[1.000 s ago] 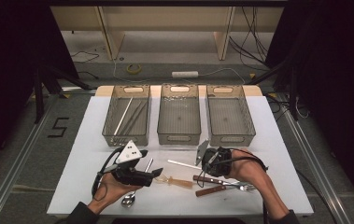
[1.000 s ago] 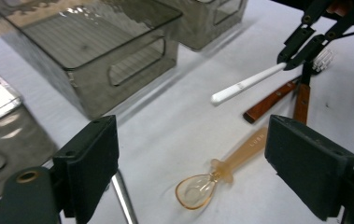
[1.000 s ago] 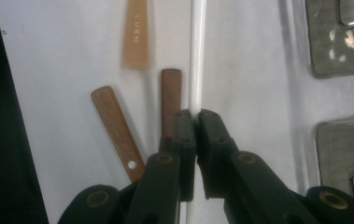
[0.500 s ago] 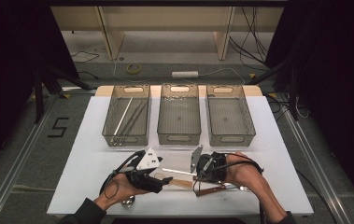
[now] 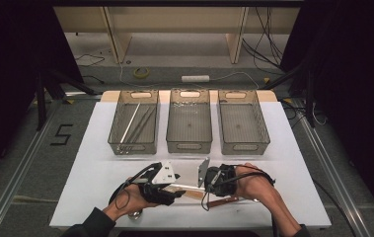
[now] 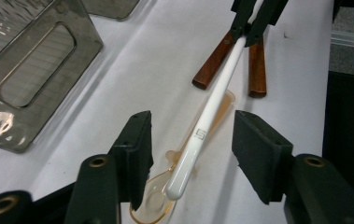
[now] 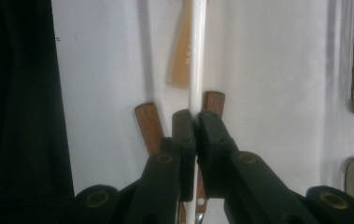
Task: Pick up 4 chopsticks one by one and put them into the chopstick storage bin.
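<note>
The white stick point(image 6: 207, 121) lies level above the table point(image 5: 100, 168), its long axis running from the right gripper point(image 7: 194, 122), whose jaws pinch one end, to the left gripper point(image 6: 191, 144). The left jaws have just been closing and flank its rounded free end without touching it. Beneath lie an amber spoon point(image 6: 153, 200), partly hidden, and two wooden handles point(image 6: 257, 63), their far ends cut off.

White table point(image 5: 91, 182) bears three trays point(image 5: 189, 128), an amber spoon point(image 6: 153, 205), seemingly two wooden-handled utensils point(image 6: 257, 70).
</note>
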The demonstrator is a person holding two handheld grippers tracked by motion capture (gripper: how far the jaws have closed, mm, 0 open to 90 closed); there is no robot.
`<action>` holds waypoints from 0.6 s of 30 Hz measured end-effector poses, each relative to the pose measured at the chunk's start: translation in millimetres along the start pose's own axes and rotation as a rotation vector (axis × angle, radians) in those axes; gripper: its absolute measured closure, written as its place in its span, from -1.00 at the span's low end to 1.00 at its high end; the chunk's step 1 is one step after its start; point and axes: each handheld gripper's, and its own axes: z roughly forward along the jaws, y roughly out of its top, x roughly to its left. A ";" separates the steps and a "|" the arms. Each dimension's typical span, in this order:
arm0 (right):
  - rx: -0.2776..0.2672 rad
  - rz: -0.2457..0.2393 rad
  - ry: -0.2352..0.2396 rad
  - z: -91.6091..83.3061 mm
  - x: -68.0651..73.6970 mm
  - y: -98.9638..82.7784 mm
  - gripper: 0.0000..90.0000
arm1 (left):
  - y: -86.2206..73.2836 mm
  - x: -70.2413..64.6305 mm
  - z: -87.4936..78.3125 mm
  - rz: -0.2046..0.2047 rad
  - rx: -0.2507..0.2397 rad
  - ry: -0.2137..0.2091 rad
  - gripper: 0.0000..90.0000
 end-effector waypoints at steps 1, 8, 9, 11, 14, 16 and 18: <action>-0.001 0.001 0.000 -0.1 0.4 0.2 0.92 | 0.3 -0.7 0.7 0.003 0.003 -0.004 0.09; -0.016 -0.026 -0.001 0.3 0.9 0.5 0.92 | 4.1 -5.3 2.6 0.035 0.013 -0.029 0.29; -0.017 -0.021 -0.003 0.5 1.5 0.9 0.92 | 4.2 -5.0 2.9 0.040 0.018 -0.031 0.32; -0.018 -0.027 -0.002 0.5 1.5 1.0 0.92 | 3.7 -5.1 3.6 0.046 0.021 -0.035 0.39; -0.010 -0.033 0.002 -0.5 2.7 1.4 0.92 | 3.6 -5.3 4.3 0.055 0.024 -0.039 0.46; -0.013 -0.043 0.007 -1.0 3.5 2.0 0.92 | 3.5 -5.7 4.8 0.067 0.029 -0.045 0.52; -0.006 -0.050 0.010 -1.3 4.0 2.8 0.92 | 3.5 -6.5 5.0 0.076 0.033 -0.053 0.56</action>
